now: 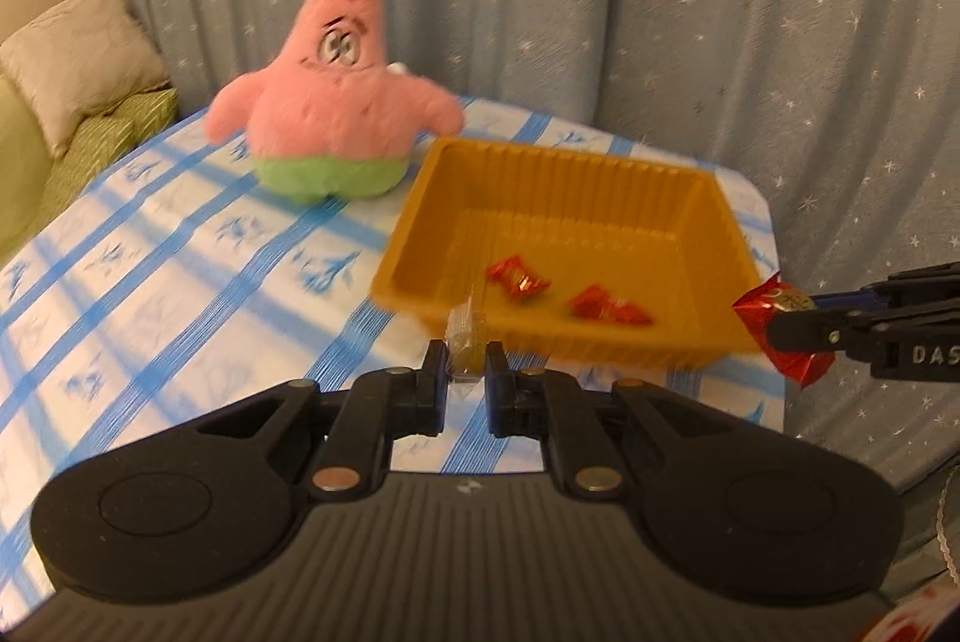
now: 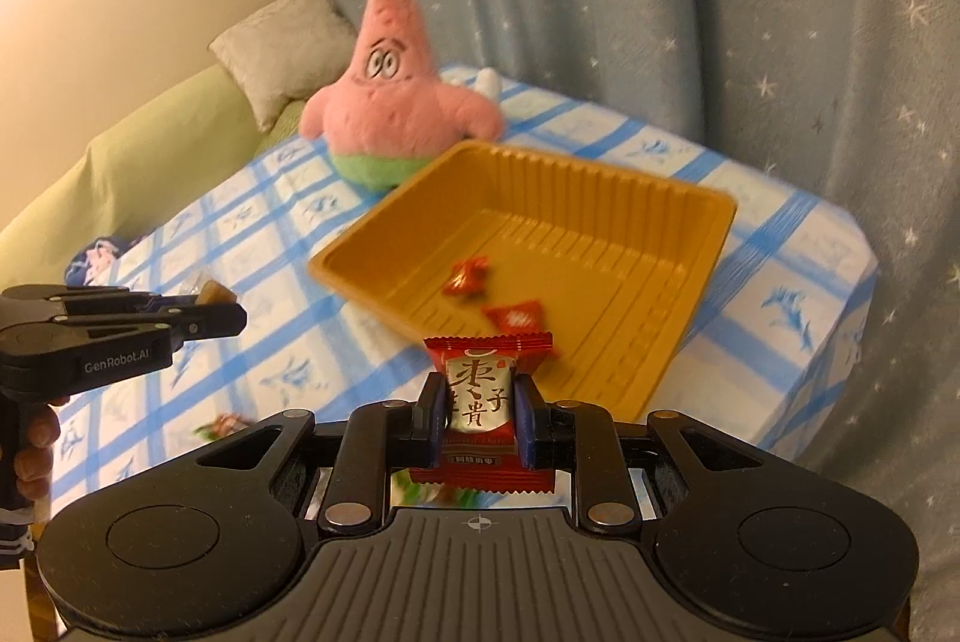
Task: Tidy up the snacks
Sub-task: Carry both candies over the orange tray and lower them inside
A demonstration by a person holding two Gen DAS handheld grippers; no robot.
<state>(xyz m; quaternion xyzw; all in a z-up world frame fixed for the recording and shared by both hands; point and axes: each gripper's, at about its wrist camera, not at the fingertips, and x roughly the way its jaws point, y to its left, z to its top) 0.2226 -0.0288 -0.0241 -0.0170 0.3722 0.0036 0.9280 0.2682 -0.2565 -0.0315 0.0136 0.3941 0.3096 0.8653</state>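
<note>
Only the right wrist view shows the person's hand on the left gripper and a loose wrapped sweet on the counter at left; only the left wrist view shows that gripper's jaws clamped on 1 clear-wrapped sweet. Counted: 1 pink plush star, 1 amber tray with 2 red candies inside, and 1 red date packet pinched in the right gripper, just before the tray's near rim. The counter wears a blue-checked cloth, with a green sofa and beige cushion left, star-print curtain behind.
</note>
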